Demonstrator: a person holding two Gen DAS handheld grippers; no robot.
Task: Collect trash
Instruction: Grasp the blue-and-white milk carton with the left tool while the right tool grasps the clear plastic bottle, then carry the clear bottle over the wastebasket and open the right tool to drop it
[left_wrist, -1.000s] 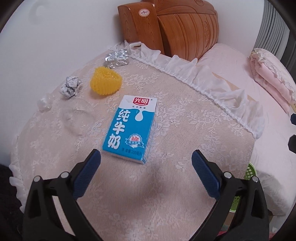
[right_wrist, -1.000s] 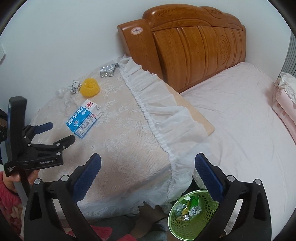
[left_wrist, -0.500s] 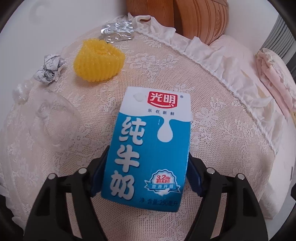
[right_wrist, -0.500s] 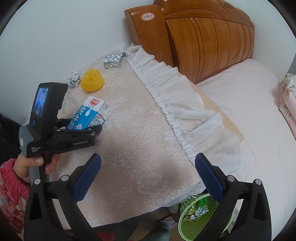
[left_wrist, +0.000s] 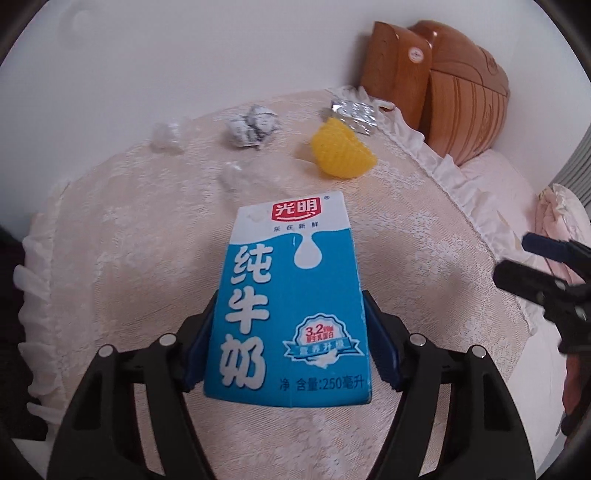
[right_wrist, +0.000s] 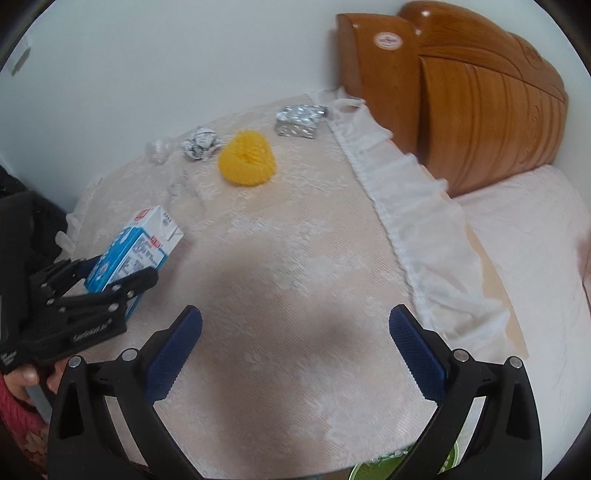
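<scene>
My left gripper (left_wrist: 290, 341) is shut on a blue and white milk carton (left_wrist: 291, 295) and holds it lifted off the lace-covered table (left_wrist: 406, 280). The carton (right_wrist: 136, 247) and left gripper (right_wrist: 114, 273) also show at the left of the right wrist view. My right gripper (right_wrist: 295, 350) is open and empty above the table's near side. On the far part of the table lie a yellow foam fruit net (right_wrist: 246, 158), a crumpled paper ball (right_wrist: 199, 142), a silver foil wrapper (right_wrist: 300, 119) and clear plastic scraps (right_wrist: 159, 149).
A green trash basket (right_wrist: 406, 467) peeks out below the table's near edge. A wooden headboard (right_wrist: 461, 103) and a bed with pink bedding (right_wrist: 535, 266) stand to the right. A white wall runs behind the table.
My left gripper closed on the milk carton and lifted it off the table. My right gripper moved in over the table, towards its far side.
</scene>
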